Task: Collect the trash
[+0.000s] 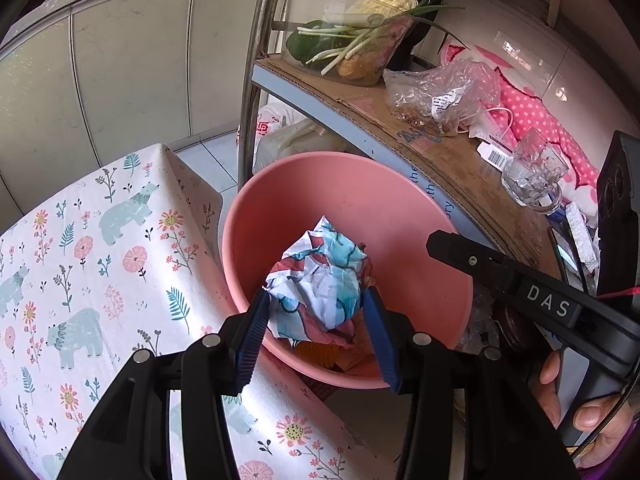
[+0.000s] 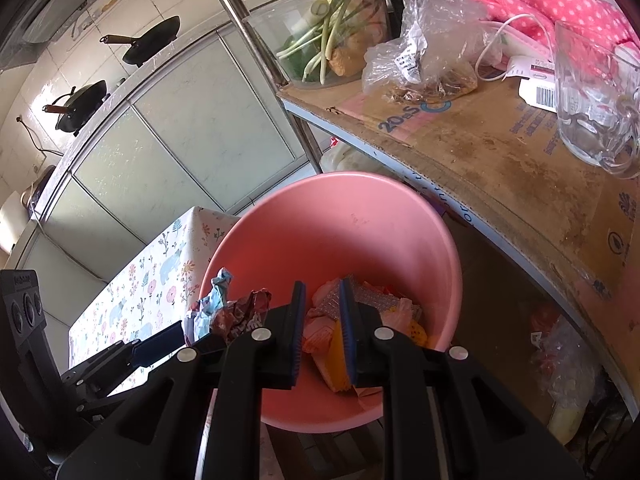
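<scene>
While the pink bin (image 1: 348,200) sits mid-frame beside the floral tabletop (image 1: 80,248), the left claw (image 1: 316,332) is spread around the crumpled wrapper (image 1: 320,280), apparently dropping it in; the right claw (image 2: 322,328), narrow and empty, hovers above.

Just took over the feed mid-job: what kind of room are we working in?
Most likely a home kitchen: woks sit on a cooktop above pale cabinets, and spring onions lie on a cluttered shelf beside the pink bin.
</scene>
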Demonstrator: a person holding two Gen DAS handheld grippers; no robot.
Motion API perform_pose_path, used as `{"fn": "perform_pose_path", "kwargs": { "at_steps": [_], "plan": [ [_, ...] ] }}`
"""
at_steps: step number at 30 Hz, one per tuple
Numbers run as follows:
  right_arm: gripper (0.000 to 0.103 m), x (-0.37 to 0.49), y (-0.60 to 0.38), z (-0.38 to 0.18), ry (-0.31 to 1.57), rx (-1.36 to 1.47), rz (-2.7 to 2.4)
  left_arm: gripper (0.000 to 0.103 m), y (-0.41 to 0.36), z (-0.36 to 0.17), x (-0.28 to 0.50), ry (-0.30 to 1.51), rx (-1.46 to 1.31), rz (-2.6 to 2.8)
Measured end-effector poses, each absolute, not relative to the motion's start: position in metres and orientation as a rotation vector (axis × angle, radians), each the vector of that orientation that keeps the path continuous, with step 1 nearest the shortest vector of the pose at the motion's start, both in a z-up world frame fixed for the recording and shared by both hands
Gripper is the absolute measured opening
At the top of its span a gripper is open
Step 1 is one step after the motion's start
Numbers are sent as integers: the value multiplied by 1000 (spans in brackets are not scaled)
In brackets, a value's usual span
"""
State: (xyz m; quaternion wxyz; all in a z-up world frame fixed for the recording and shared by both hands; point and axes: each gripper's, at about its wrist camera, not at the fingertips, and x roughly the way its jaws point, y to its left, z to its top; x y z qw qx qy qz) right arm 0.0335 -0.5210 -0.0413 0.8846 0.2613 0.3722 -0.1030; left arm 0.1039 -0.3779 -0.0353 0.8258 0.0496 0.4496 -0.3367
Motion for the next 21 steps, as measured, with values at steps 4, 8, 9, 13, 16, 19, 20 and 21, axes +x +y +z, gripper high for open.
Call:
{"fn": "perform_pose_path", "kwargs": {
  "at_steps": [4, 8, 9, 13, 16, 19, 20, 21],
  "plan": [
    [18, 31, -519, -40, 775, 541, -209, 48, -375, -30, 101, 943, 96, -719],
    [18, 27, -516, -38, 774, 536, -202, 49, -374, -25, 98, 934, 93, -719],
    [18, 26, -515, -38, 774, 535, -200, 51, -373, -24, 97, 934, 92, -719],
    [18, 21, -513, -35, 772, 529, -195, 52, -372, -21, 92, 932, 96, -710],
    [18, 16, -511, -33, 767, 526, -191, 52, -369, -18, 89, 924, 92, -696],
    [18, 11, -507, -31, 765, 495, -193, 52, -364, -15, 86, 906, 81, -672],
    [18, 10, -506, -30, 766, 486, -193, 52, -362, -14, 86, 904, 78, -666],
    [19, 8, -505, -30, 767, 477, -191, 52, -361, -14, 85, 902, 76, -659]
  ]
}}
